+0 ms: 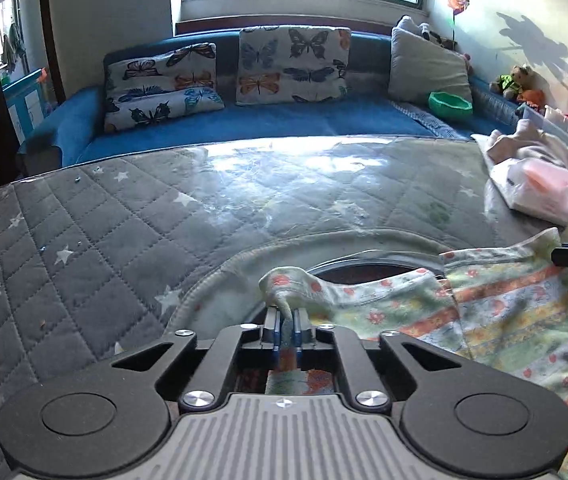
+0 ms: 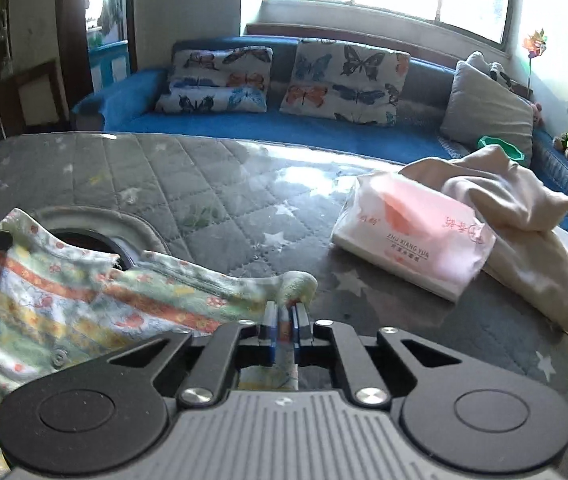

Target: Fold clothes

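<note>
We see the left gripper [image 1: 286,322] with its jaws pinched tight on one corner of the garment [image 1: 503,312] — a pale, striped print. The right gripper [image 2: 285,317] has its jaws clamped on the opposite corner, so the garment [image 2: 64,304] is stretched between them over the quilted table [image 1: 132,216]. Near the right gripper lie a tissue pack [image 2: 411,240] and, touching it, a beige cloth [image 2: 523,216].

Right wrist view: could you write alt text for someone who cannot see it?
The right gripper is shut on a corner of a floral striped garment spread over a grey quilted table. To its right lie a pink tissue pack and a cream cloth; behind stands a blue sofa with butterfly cushions.
</note>
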Available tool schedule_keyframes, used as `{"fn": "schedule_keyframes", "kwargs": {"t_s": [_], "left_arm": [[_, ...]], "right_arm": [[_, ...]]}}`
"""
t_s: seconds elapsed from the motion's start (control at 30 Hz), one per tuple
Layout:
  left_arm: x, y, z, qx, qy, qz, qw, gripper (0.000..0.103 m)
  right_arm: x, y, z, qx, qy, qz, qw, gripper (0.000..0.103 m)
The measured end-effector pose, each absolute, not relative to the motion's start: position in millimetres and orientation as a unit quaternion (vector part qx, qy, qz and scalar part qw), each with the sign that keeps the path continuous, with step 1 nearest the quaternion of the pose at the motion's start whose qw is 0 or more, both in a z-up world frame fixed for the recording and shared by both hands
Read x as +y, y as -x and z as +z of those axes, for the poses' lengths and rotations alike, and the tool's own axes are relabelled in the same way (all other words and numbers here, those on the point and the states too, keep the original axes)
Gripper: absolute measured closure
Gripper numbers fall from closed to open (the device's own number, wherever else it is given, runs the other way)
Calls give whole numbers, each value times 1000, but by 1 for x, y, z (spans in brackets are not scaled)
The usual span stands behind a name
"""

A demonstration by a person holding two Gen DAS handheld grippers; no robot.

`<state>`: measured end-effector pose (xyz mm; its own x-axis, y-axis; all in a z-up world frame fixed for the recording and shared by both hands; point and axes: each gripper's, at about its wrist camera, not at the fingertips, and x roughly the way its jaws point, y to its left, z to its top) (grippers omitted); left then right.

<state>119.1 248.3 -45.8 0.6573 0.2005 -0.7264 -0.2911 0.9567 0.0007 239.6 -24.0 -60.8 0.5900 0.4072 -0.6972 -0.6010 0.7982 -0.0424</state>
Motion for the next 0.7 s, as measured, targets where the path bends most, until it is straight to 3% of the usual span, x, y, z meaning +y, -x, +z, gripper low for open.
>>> {"fn": "schedule_keyframes", "kwargs": {"t_s": [0.07,0.13,0.2,0.4,0.5,0.7], "left_arm": [[252,-122,-50,396,53,142,906,83],[257,-116,-51,399,62,143,904,77],[262,-106,-49,396,72,146,904,68],[274,-42,-30,383,80,165,905,59],[281,8,-23,378,78,189,903,57],[292,109,-20,384,73,280,877,48]], "right_arm": [[-20,-239,-62,346,151,285,881,88],[-21,-231,-59,338,159,295,879,75],[-24,-220,-55,335,160,314,874,69],[-34,-174,-49,346,160,381,842,67],[-40,-145,-49,350,168,408,826,60],[-54,-102,-49,351,173,432,813,55]]}}
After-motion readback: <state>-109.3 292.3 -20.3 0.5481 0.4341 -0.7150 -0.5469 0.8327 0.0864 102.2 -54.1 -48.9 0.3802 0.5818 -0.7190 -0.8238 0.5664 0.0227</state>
